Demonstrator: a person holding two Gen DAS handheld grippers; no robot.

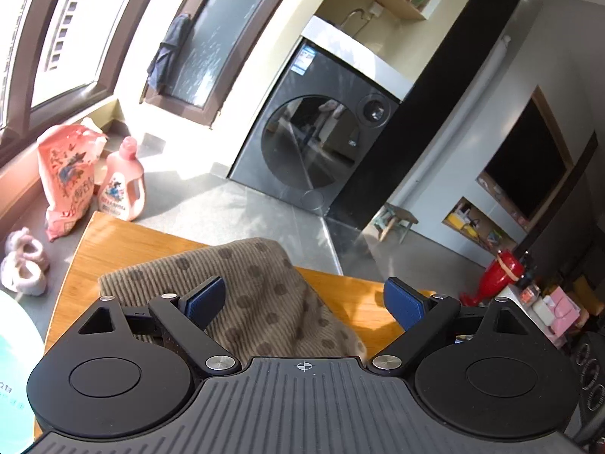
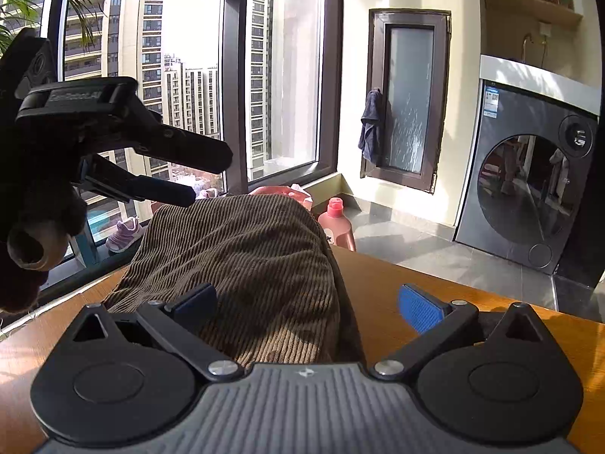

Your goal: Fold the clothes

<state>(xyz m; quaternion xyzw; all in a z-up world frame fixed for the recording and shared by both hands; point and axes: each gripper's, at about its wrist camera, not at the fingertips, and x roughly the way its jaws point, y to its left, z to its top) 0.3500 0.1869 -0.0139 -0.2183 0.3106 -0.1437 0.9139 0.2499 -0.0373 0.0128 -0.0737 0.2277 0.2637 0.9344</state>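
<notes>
A brown ribbed garment with darker dots [image 1: 257, 295] lies bunched on the wooden table [image 1: 113, 242]. My left gripper [image 1: 304, 302] is open above its near part, blue pads wide apart, holding nothing. In the right wrist view the same brown cloth [image 2: 242, 265] sits in a mound on the table [image 2: 472, 302]. My right gripper [image 2: 308, 306] is open, with its left pad over the cloth and its right pad over bare wood. The left gripper [image 2: 204, 178] shows at upper left there, raised above the cloth with its jaws apart.
A dark washing machine [image 1: 314, 143] stands beyond the table. A pink detergent bottle [image 1: 123, 185], a pink bag [image 1: 68, 174] and small pink shoes [image 1: 22, 265] sit by the window. A red object [image 1: 499, 272] and boxes are on the right.
</notes>
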